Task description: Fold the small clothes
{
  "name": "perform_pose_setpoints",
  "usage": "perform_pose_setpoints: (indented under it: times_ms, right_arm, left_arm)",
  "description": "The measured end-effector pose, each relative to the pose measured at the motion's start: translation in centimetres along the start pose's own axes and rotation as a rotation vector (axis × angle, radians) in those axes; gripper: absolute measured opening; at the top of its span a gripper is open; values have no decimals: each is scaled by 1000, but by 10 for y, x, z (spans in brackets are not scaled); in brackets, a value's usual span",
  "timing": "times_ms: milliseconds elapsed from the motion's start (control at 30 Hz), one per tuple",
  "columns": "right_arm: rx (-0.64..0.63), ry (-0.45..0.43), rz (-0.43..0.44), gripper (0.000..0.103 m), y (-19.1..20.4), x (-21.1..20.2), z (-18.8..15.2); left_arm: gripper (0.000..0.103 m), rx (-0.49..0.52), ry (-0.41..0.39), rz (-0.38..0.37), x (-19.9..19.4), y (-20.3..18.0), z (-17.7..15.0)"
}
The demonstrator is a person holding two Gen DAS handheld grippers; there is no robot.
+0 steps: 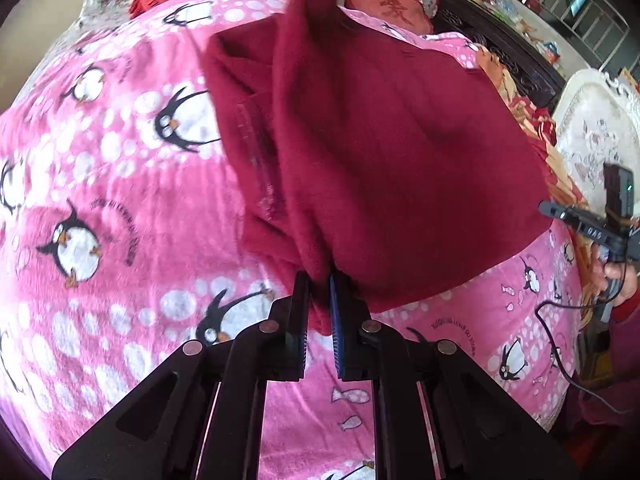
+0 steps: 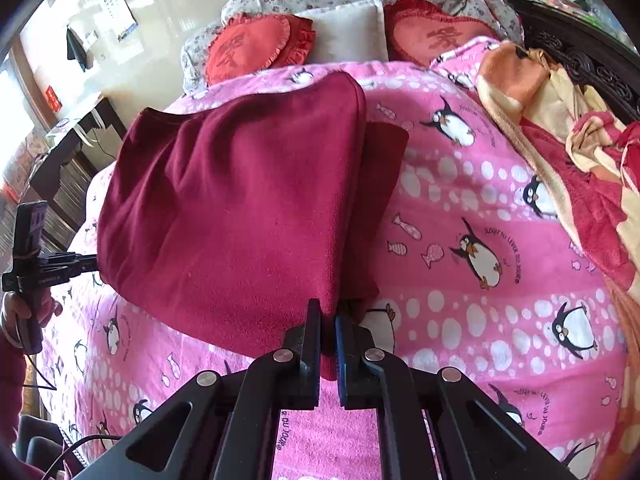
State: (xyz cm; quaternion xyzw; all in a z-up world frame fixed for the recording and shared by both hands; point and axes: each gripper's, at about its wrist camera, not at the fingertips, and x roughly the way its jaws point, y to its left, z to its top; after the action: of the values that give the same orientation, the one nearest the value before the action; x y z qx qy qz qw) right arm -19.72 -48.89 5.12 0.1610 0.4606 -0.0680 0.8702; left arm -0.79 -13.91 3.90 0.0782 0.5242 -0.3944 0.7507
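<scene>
Both grippers pinch the near edge of the maroon garment (image 2: 240,208) on the penguin blanket (image 2: 480,320): the left gripper (image 1: 319,280) clenched on its left corner, the right gripper (image 2: 328,312) on its right, probably so the doubled cloth can be lifted evenly for another fold.

Both tongs, left (image 1: 319,280) and right (image 2: 328,308), angle downward, pinched closed.

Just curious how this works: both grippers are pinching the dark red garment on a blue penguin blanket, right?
Nearly. Both the left gripper and the right gripper are shut on the dark red garment, but the penguin blanket is pink, not blue. Both wrist views show it.
</scene>
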Motion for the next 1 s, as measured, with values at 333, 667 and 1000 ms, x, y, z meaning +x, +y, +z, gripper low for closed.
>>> perform_pose_setpoints:
  times_ms: [333, 667, 1000]
  right_arm:
    - [9, -144, 50, 11, 21, -40, 34]
    - [-303, -102, 171, 22, 168, 60, 128]
    - [-412, -53, 174, 24, 258, 149, 187]
  left_arm:
    - [8, -69, -62, 25, -18, 10, -11]
    - [19, -125, -167, 31, -36, -14, 2]
    - [43, -235, -148, 19, 7, -1, 14]
